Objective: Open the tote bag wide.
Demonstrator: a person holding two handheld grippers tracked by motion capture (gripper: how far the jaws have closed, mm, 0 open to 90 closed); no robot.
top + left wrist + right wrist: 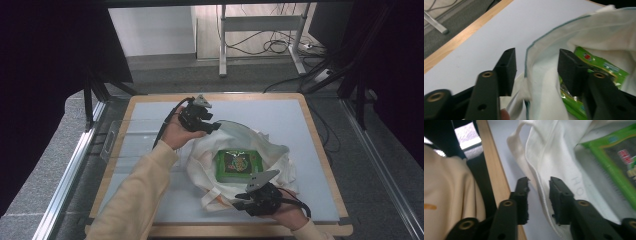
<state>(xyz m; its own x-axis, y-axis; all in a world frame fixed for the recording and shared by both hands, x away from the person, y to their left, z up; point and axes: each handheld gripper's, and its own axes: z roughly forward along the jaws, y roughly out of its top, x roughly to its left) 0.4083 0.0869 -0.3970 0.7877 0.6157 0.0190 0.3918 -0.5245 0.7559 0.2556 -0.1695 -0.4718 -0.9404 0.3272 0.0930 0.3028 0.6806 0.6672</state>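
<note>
A white cloth bag [280, 155] lies open on the grey mat with a green snack packet [239, 166] inside it. My left gripper [216, 126] is at the bag's far left rim. In the left gripper view its jaws [536, 65] stand open, the teal-stitched rim [544, 42] runs between them untouched, and the packet [604, 65] shows behind the right jaw. My right gripper [241, 200] is at the bag's near edge. Its jaws [539, 187] are open, with the bag's hem [541, 185] lying loose in the gap and the packet [621, 162] beyond.
A clear plastic tray [120, 140] sits at the mat's left side. The wooden table edge [320, 135] frames the grey mat [280, 112]. Cream sleeves [140, 190] come in from the bottom. Desk legs and cables [270, 45] lie on the floor beyond the table.
</note>
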